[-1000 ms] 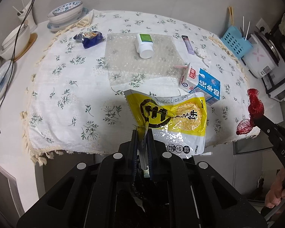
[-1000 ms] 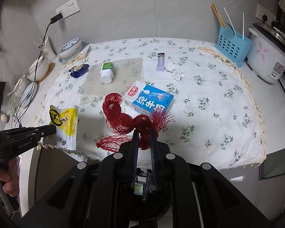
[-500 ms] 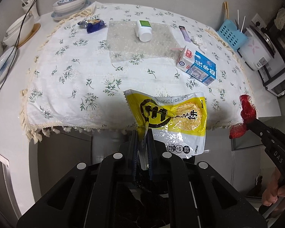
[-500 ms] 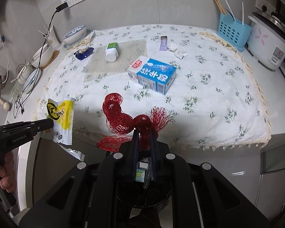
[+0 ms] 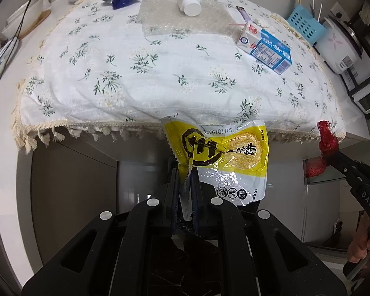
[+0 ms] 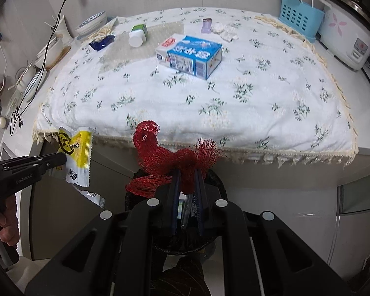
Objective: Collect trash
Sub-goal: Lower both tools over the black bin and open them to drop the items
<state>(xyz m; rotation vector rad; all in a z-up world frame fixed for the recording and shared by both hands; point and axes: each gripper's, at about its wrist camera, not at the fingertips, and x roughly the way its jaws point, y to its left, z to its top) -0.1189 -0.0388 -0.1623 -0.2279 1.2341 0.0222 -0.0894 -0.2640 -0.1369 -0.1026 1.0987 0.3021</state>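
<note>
We clamp yellow wrapper (image 5: 219, 153) in left gripper (image 5: 185, 175) | right gripper (image 6: 187, 175) clamped on red net (image 6: 165, 153) | both hang past fringed tablecloth edge (image 6: 234, 148), over black bin (image 6: 217, 180)

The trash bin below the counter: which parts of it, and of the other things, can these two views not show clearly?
- Trash bin, right wrist view: mostly hidden by the right hand-held gripper and its red net; contents unclear.
- Trash bin, left wrist view: covered by the left hand-held gripper and the yellow wrapper.
- Milk carton print: too small to read.
- Rice cooker, left wrist view: partly cut off near the fisheye edge.
</note>
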